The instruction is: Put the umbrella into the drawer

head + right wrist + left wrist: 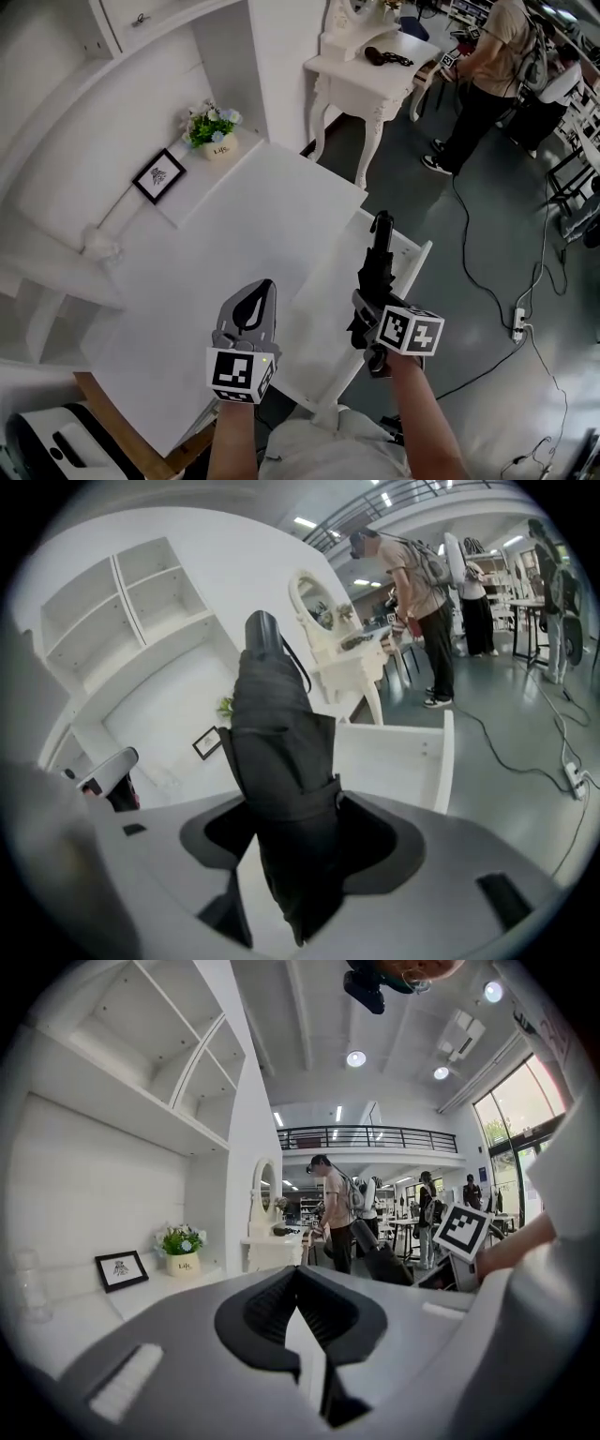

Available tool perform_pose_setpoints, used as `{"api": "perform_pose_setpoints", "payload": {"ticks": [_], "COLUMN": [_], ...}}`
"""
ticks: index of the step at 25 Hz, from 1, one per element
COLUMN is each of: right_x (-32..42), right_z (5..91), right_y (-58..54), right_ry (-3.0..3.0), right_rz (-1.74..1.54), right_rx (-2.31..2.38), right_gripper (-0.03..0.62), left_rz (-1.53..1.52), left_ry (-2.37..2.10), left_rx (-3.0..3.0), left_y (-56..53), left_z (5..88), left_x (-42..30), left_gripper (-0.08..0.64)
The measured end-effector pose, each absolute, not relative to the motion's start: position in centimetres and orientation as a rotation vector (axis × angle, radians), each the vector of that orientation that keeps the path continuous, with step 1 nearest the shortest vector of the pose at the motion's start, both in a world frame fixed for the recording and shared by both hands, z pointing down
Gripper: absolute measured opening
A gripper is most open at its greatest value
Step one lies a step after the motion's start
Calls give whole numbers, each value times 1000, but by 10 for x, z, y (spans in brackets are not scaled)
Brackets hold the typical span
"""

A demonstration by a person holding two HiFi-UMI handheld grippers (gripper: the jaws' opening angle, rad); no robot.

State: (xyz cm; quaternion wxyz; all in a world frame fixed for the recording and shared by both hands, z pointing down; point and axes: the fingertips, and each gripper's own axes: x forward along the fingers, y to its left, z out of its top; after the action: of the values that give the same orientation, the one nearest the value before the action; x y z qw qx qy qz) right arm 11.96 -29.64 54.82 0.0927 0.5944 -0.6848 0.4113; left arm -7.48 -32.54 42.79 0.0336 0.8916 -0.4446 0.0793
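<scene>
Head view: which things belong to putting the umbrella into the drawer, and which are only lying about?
For the job:
- umbrella, clamped in the right gripper
- open drawer
- left gripper, shut and empty

Lying about:
- framed picture
- flower pot
- dressing table
- power strip on the floor

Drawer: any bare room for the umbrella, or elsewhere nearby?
The drawer is bare beneath the umbrella. The desk top is free from the left tongs back to the frame and plant, the only crowded strip.
</scene>
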Motion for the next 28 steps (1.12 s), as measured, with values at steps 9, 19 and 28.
{"api": "perform_pose_setpoints", "payload": {"ticks": [9, 19, 28], "right_x": [115, 113, 117], "right_z": [599, 651, 699], "right_y": [-293, -305, -321], "right_ry": [-1882, -1727, -1565], "right_rz": [1443, 1647, 1713], "right_rx": [1676, 1593, 1555], "right_gripper": [275, 273, 275], "left_rz": [284, 341, 365], "left_ry": [-1361, -1394, -1401], "left_rx": [2702, 2654, 2656], "left_y": [-330, -330, -329], "left_z": [449, 464, 468], "left_x": [-64, -62, -58], "left_gripper": [6, 7, 8]}}
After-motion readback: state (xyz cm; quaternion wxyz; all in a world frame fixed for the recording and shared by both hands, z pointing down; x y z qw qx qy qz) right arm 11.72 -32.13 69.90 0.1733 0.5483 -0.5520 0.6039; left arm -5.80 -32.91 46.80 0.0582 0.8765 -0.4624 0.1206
